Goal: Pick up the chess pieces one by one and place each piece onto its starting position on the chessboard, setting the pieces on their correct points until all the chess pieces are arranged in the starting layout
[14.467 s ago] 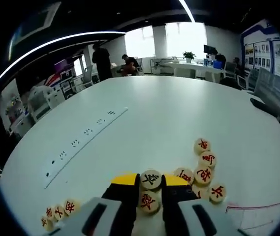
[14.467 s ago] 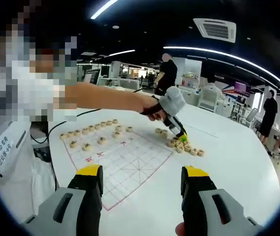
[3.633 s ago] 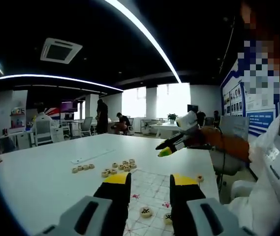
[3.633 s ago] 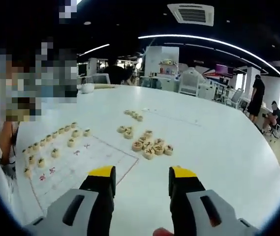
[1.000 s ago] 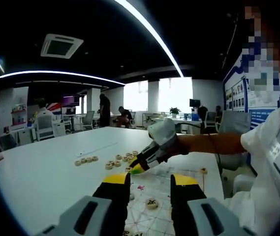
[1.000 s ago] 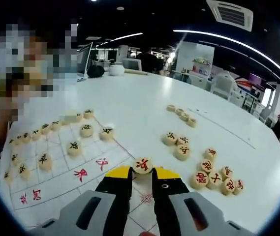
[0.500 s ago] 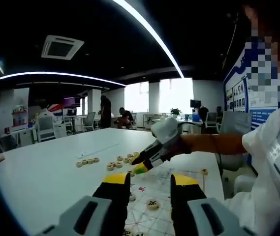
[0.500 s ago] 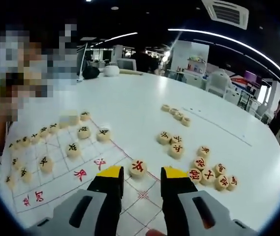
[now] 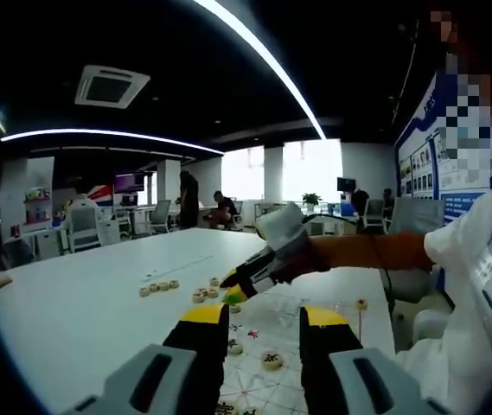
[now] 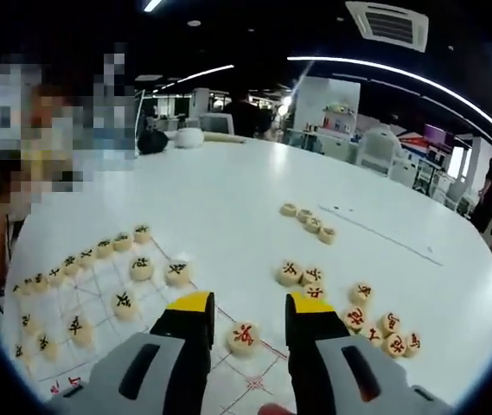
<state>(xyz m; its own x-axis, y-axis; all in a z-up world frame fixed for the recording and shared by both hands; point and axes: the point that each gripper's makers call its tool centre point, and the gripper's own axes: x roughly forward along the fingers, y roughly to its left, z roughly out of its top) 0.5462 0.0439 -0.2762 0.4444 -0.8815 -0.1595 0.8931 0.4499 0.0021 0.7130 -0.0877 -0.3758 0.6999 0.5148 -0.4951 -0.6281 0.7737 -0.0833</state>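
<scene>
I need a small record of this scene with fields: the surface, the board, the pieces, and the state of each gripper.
surface: white table
board: chessboard printed with a grid, at the table's near edge
placed pieces: black-marked pieces in a row along the board's far side
just set: red-marked piece on the board edge, between the right gripper's open fingers
loose pieces: red-marked cluster off the board
left gripper: open, empty
right gripper: open

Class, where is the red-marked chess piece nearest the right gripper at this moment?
In the right gripper view, the red-marked chess piece lies on the chessboard edge, between the open jaws of the right gripper.
</scene>
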